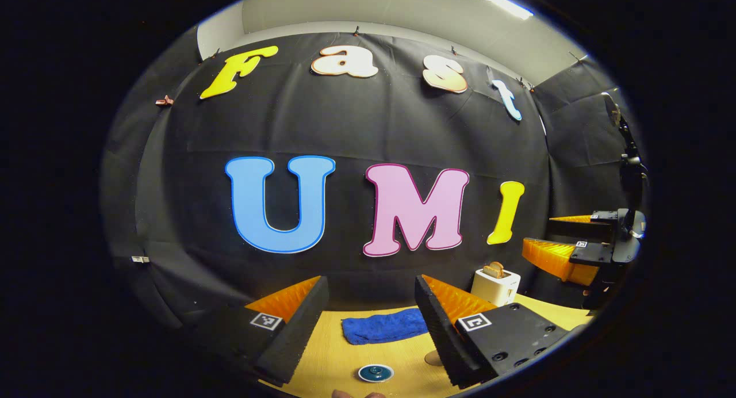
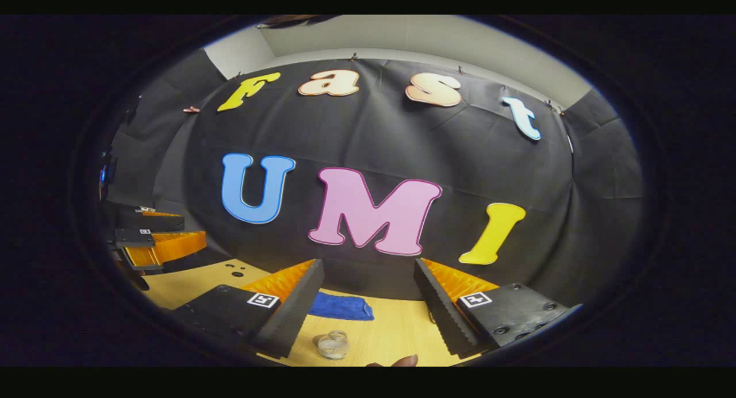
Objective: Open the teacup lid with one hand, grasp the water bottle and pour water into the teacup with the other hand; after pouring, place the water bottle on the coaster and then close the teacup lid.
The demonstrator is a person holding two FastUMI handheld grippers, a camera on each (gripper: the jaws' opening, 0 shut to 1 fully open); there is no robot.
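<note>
Hovering above the counter point(image 1: 339, 358), I have both tools raised with nothing between their fingers. My left hand-held gripper point(image 1: 371, 320) stands spread wide, and below it near the counter's front edge lies a small round lidded piece with a dark blue-green top point(image 1: 376, 373); I take it for the teacup seen from above, though I cannot be sure. My right hand-held gripper point(image 2: 368, 312) is equally spread, and beneath it near the front edge sits a small clear vessel point(image 2: 333, 344), probably glass; whether it is the water bottle I cannot tell.

My judgement on handling: the lid looks glazed and stiff, so slippery and breakable, best pinched by its centre knob or across its rim. The clear vessel should be rigid, smooth and heavier if filled, so I would grip it around the body, squarely.

Counting: two grippers, one lidded piece, one clear vessel, one blue cloth point(image 1: 384, 325) folded toward the back edge, one white toaster point(image 1: 495, 285) with a slice in it at the far right corner. A coaster I cannot pick out with confidence.
</note>
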